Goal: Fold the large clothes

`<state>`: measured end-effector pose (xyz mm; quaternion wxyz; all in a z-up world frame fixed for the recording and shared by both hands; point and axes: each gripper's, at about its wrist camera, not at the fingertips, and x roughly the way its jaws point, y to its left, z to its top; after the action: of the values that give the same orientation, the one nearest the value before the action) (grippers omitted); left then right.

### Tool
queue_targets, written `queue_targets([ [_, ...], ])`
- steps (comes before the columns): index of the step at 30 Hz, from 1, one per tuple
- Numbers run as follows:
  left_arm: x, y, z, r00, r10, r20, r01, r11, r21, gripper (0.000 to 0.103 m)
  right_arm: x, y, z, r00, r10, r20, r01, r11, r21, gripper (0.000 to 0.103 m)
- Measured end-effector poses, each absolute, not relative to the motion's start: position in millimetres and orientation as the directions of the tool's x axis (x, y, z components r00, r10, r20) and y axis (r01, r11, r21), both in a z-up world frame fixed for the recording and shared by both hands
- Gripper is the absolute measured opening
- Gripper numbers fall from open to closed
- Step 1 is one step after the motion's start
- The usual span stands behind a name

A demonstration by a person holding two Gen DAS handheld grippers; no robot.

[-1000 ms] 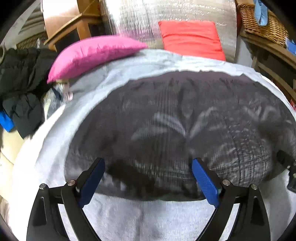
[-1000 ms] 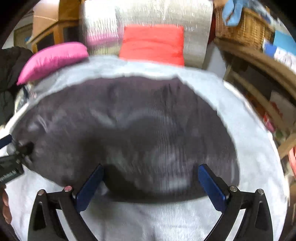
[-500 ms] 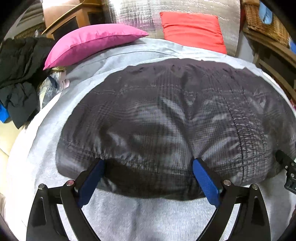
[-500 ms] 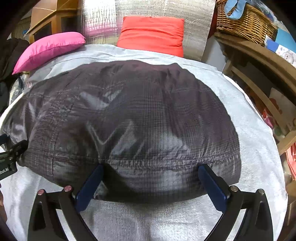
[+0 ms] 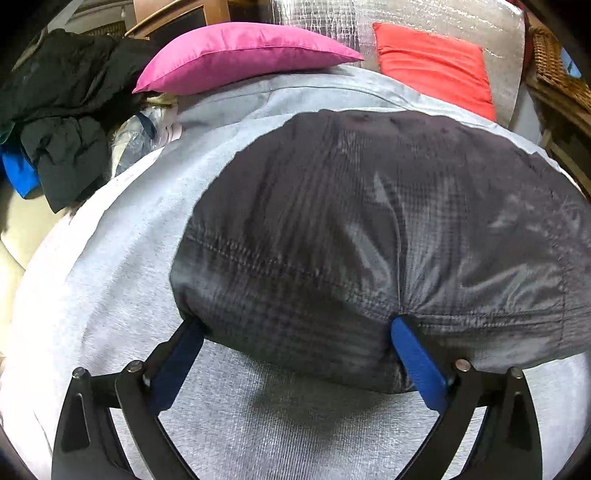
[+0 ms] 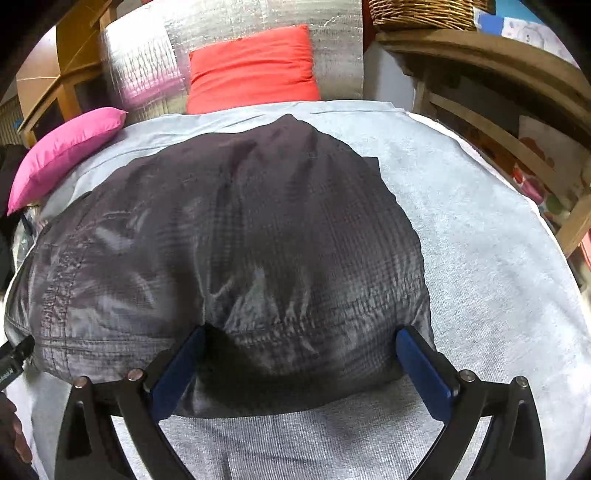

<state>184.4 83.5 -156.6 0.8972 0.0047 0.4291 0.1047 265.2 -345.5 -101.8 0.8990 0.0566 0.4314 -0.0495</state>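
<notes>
— Blue-padded, the left tool (image 5: 295, 354) and right tool (image 6: 301, 360) gape wide at the dark jacket's (image 5: 388, 229) near hem, the left's jaws just opened further, apparently readying a fold.

— And the jacket?

— Spread on the grey-sheeted bed (image 6: 480, 258). Beyond, a wicker basket (image 6: 424, 14); contents unclear.

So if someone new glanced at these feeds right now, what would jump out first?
The big dark jacket spread across the grey cover, filling the middle of both views. Behind it, a pink cushion on the left and a red cushion against the silver backrest.
</notes>
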Motion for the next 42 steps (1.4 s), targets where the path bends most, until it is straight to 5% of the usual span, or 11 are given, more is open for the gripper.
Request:
queue_targets([
  [8,180,95,-146,0.595,0.145,-0.791,-0.191,0.981,0.036,0.103,263,-352,-94,0.598,-0.014,-0.801,0.131,0.988,0.081,0.103],
  [13,170,108,-133,0.643,0.192,-0.742,-0.212,0.975,0.068,0.103,252,-362,-65,0.680,-0.018,-0.733,0.123,0.988,0.090,0.103],
  [17,174,108,-149,0.594,0.196,-0.780,-0.208,0.974,0.086,0.103,268,-370,-94,0.583,0.017,-0.813,0.106,0.990,0.097,0.103],
  [23,169,106,-144,0.591,0.203,-0.781,-0.206,0.974,0.097,0.103,262,-376,-90,0.583,0.027,-0.812,0.110,0.988,0.112,0.103],
  [42,79,132,-114,0.666,0.249,-0.704,-0.224,0.966,0.130,0.103,110,-379,-48,0.763,-0.028,-0.645,0.051,0.999,0.017,0.103],
])
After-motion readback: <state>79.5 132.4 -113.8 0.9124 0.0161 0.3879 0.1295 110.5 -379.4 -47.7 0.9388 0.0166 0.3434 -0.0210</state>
